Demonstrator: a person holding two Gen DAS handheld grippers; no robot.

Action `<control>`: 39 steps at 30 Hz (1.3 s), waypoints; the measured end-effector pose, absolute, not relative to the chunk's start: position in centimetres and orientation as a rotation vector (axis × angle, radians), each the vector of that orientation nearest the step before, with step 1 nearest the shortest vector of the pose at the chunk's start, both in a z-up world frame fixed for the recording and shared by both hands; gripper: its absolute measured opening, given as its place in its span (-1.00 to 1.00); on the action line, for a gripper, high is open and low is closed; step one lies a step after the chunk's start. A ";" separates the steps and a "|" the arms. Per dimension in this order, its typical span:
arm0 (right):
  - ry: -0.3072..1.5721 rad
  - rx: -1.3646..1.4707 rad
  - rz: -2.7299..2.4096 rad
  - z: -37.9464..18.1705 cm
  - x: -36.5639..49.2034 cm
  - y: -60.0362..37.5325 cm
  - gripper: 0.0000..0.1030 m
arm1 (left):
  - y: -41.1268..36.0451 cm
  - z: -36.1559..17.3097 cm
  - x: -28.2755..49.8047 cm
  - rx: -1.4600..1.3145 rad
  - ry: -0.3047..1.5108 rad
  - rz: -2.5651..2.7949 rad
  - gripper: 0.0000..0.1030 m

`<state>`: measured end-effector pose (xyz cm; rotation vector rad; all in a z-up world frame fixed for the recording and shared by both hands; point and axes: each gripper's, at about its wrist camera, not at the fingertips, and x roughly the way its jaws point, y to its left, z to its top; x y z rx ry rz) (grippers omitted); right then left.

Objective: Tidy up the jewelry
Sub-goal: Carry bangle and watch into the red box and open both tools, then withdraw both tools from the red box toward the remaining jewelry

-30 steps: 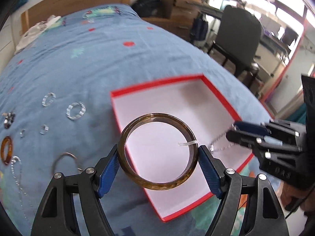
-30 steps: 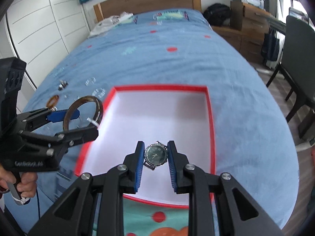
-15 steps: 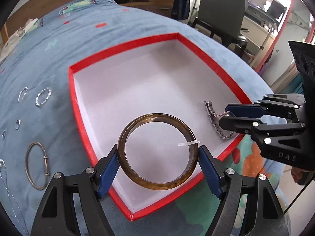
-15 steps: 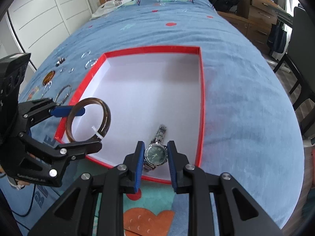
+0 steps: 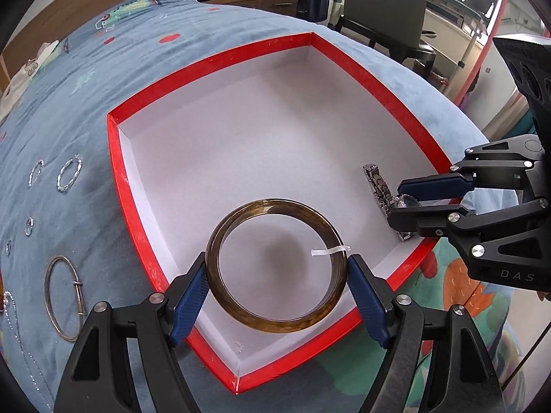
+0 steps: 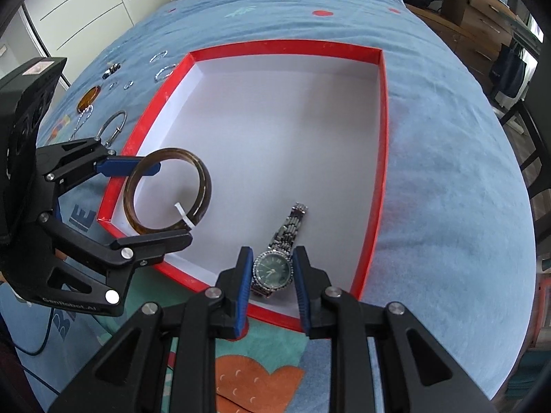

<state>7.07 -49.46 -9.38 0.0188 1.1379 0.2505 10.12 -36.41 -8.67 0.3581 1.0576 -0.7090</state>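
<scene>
Over a red-rimmed box (image 5: 375, 86) on a blue bedspread (image 6: 447, 158), the left gripper (image 5: 275, 275) is clasping a brown bangle (image 5: 237, 309) above the box's near left corner. The right gripper (image 6: 272, 272) is straddling the face of a silver watch (image 6: 275, 268), whose strap is lying on the white floor by the near edge; whether its pads are still touching the watch is unclear. Rings and a wire bracelet (image 5: 62, 303) are lying on the bedspread beside the box.

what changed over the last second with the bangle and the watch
Both tongs came down into the red box. The right tongs lowered the watch until its strap lay on the box floor, and their jaws have spread slightly. The left tongs still grip the amber bangle. The loose jewelry on the bedspread stayed put.
</scene>
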 end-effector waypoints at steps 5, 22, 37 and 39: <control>1.154 0.020 0.248 -9.2 7.3 -49.4 -0.55 | -36.3 -8.7 10.4 0.359 1.067 -0.717 0.50; 1.155 0.022 0.185 -8.0 6.5 -49.7 -0.38 | -36.6 -8.1 10.6 0.379 1.060 -0.721 0.53; 1.062 0.087 0.085 -3.3 1.0 -51.7 -0.30 | -34.4 -3.1 7.7 0.323 0.970 -0.726 0.67; 1.042 0.095 0.074 -2.5 0.1 -51.5 -0.30 | -33.0 -2.2 6.9 0.303 0.956 -0.718 0.67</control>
